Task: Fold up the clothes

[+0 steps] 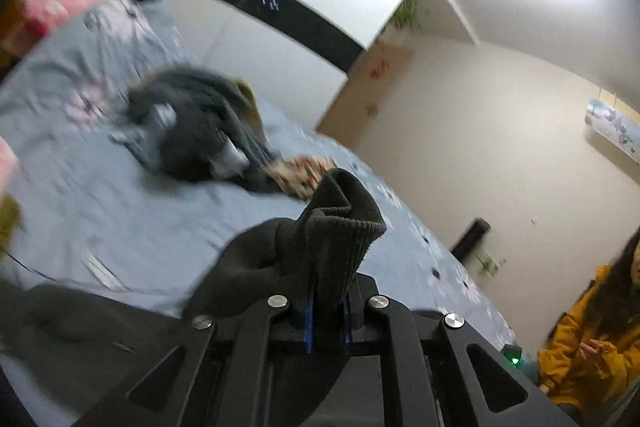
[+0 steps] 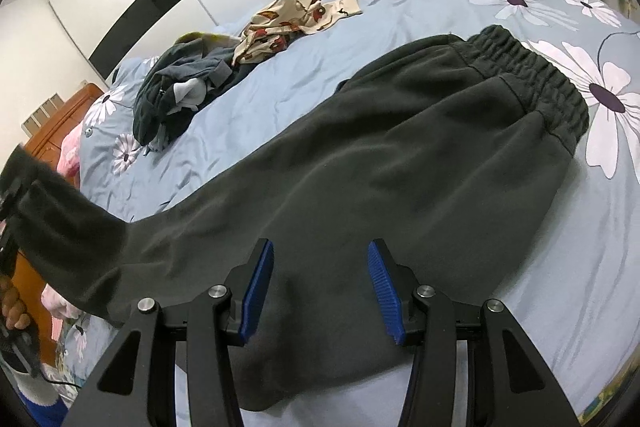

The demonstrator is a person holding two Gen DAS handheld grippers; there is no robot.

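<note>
A pair of dark grey pants [image 2: 400,147] lies spread out on the bed [image 2: 520,267]. The bed has a light blue cover with big white flowers on it. The stretchy waistband [image 2: 532,75] of the pants is near the right edge of the bed as the right camera sees it. The legs run toward the left.

The left gripper [image 1: 326,311] is closed tight on the ribbed cuff [image 1: 340,223] at the end of one pant leg. The cuff sticks up between its fingers and is lifted off the bed. In the right camera, that lifted leg end [image 2: 52,211] shows at the far left, held up in the air. A bit of the person's hand [image 2: 14,307] shows below it.

The right gripper [image 2: 320,291] is wide open and holds nothing. Its blue pads [image 2: 256,291] sit apart, just above the pants, near the close edge of the bed. I cannot tell if they touch the cloth.

Farther back on the bed there is a pile of dark clothes [image 2: 180,91]. A cream cloth with red and brown prints [image 2: 288,19] lies just beside the pile, touching it. In the left camera the same pile [image 1: 192,131] looks blurry.

A person in a yellow top [image 1: 592,331] sits past the bed's right edge in the left camera. A white and black wardrobe [image 1: 280,7] stands behind the bed. Something pink [image 1: 52,3] sits by the far left corner.
</note>
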